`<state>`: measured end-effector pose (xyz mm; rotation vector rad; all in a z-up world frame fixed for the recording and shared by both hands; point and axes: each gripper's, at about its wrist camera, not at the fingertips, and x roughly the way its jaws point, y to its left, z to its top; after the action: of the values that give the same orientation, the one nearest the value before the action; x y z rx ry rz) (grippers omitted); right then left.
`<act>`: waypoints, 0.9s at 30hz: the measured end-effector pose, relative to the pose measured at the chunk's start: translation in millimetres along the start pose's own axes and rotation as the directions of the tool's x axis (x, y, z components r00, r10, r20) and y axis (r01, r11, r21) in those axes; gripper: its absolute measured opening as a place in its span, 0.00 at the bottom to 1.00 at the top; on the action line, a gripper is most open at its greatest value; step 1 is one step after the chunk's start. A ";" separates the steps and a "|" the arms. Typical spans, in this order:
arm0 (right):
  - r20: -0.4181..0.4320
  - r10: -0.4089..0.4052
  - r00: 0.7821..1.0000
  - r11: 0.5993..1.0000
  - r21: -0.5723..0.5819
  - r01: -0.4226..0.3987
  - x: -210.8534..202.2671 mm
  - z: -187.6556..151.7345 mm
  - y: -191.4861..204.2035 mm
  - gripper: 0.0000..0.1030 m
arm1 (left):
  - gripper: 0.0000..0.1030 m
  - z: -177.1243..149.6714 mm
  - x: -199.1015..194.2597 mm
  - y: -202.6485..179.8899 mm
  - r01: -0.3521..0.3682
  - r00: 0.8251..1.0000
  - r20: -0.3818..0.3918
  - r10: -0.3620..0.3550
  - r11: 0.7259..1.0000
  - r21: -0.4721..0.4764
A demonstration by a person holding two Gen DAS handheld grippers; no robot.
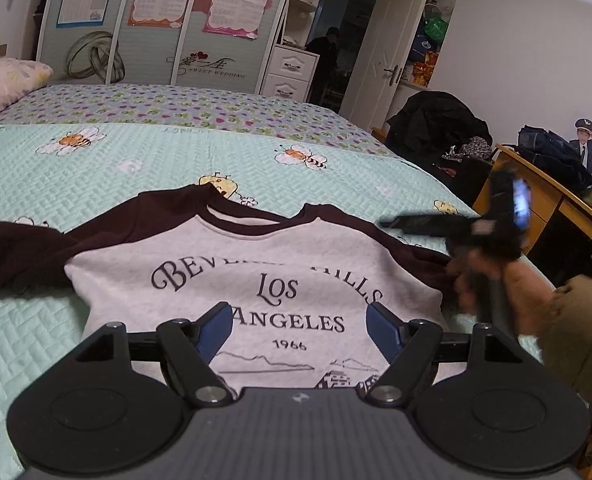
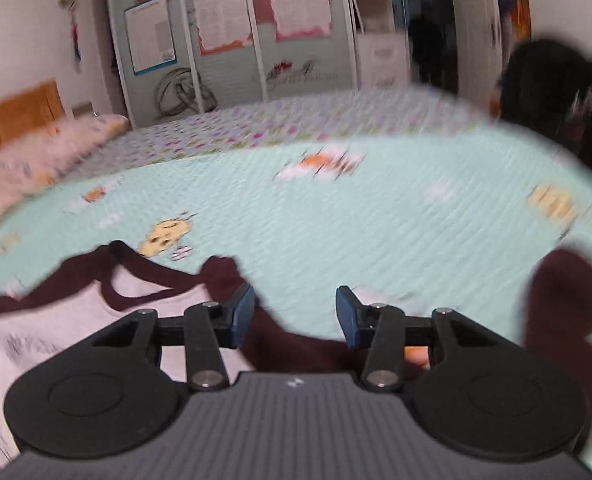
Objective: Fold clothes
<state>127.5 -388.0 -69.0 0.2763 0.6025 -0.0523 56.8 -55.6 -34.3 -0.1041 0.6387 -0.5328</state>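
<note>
A grey raglan sweatshirt [image 1: 256, 264] with maroon sleeves and "Los Angeles" lettering lies front up on the bed, collar toward the far side. My left gripper [image 1: 300, 320] hovers over its chest print, open, with nothing between the blue pads. In the left wrist view my right gripper [image 1: 408, 226] is a dark blur at the sweatshirt's right shoulder, held by a hand [image 1: 480, 280]. The blurred right wrist view has the right gripper [image 2: 296, 312] open just above the maroon shoulder cloth, right of the collar [image 2: 152, 280]. A maroon sleeve [image 2: 564, 308] lies at the far right.
A mint quilt [image 1: 176, 168] with bee prints covers the bed, with a floral pillow [image 1: 4, 80] at the far left. Behind stand a wardrobe [image 1: 156, 40] and an open door. Right of the bed are a dark clothes pile [image 1: 436, 128] and a wooden desk [image 1: 536, 200].
</note>
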 end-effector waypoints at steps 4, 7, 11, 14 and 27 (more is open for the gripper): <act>-0.185 0.172 0.968 0.936 -0.277 -0.219 6.0 -47.4 52.5 0.46 | 0.77 2.6 9.8 -0.2 -0.004 1.000 -0.002 0.004 1.000 0.006; -0.150 0.131 0.980 0.870 -0.457 -0.186 -6.8 -83.1 78.7 0.47 | 0.77 5.8 24.6 -1.3 -0.005 1.000 -0.008 0.005 1.000 -0.004; -0.091 0.120 0.989 0.814 -0.561 -0.150 -17.0 -91.2 93.5 0.47 | 0.77 15.0 46.1 -8.9 -0.004 1.000 -0.012 0.004 1.000 -0.004; -0.072 0.120 0.990 0.776 -0.615 -0.138 -16.1 -96.0 86.4 0.47 | 0.79 26.3 69.1 -18.7 -0.017 1.000 -0.010 0.017 1.000 0.006; -0.060 0.138 0.989 0.765 -0.628 -0.144 -44.3 -61.5 33.5 0.40 | 0.79 18.4 194.7 -29.2 -0.154 0.954 -0.249 0.169 0.985 0.080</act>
<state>61.4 -340.5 -84.3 -0.3403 0.5747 0.2995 186.0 -180.0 -117.4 0.0751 0.8734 -0.4089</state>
